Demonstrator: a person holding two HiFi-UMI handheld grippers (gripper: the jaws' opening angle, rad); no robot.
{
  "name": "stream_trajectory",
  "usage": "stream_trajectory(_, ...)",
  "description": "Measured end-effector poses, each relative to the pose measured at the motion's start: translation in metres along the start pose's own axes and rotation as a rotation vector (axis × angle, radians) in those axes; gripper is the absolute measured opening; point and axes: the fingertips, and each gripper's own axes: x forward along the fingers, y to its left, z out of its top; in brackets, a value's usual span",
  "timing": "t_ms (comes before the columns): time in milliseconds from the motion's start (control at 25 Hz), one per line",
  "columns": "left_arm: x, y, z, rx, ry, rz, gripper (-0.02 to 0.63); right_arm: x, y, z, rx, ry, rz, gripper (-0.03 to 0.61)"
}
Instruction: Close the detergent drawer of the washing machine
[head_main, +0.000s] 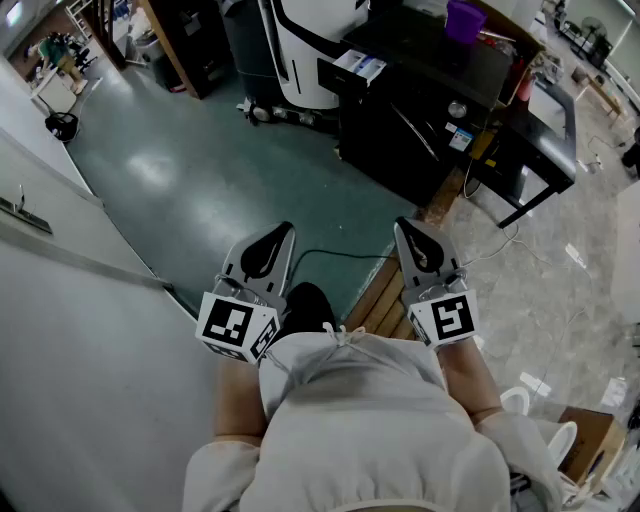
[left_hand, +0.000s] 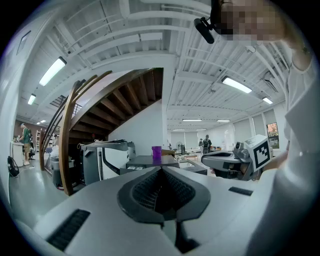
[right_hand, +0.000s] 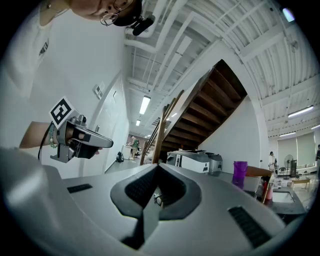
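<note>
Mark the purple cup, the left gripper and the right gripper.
purple cup (head_main: 465, 20): head view, on its body.
left gripper (head_main: 285, 232): head view, at the tips of its shut jaws.
right gripper (head_main: 402, 228): head view, at the tips of its shut jaws.

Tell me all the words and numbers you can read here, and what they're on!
No words or numbers can be read anywhere.
White box with blue print: too small to read.
Sticker on the black machine: too small to read.
Left cube and right cube: black-and-white square patterns, not letters.
</note>
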Motion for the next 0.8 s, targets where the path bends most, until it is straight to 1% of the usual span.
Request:
stream_trajectory(200,0.001,-0.001,-0.004,0.009,-0.003,-0.006,0.02,0.0,0.002,-0.002,0.0,-0.004,0.005,0.002)
stream_trajectory(480,0.009,-0.003,-0.005,-0.008,0.002,-0.002,0.02,0.0,-0.006,-0.01,0.012,-0.001,-0.001,0.002)
stream_trajectory(640,0.018,-0.002,-0.008,-0.005,0.001,-0.016,0.02,0.001,-0.014,-0.012,0.035,-0.004,-0.017,0.002)
stream_trajectory(800,0.031,0.003,-0.014,-0.009,0.02,-0.035,0.02,0.011,-0.022,-0.02,0.052,0.005,-0.022,0.003)
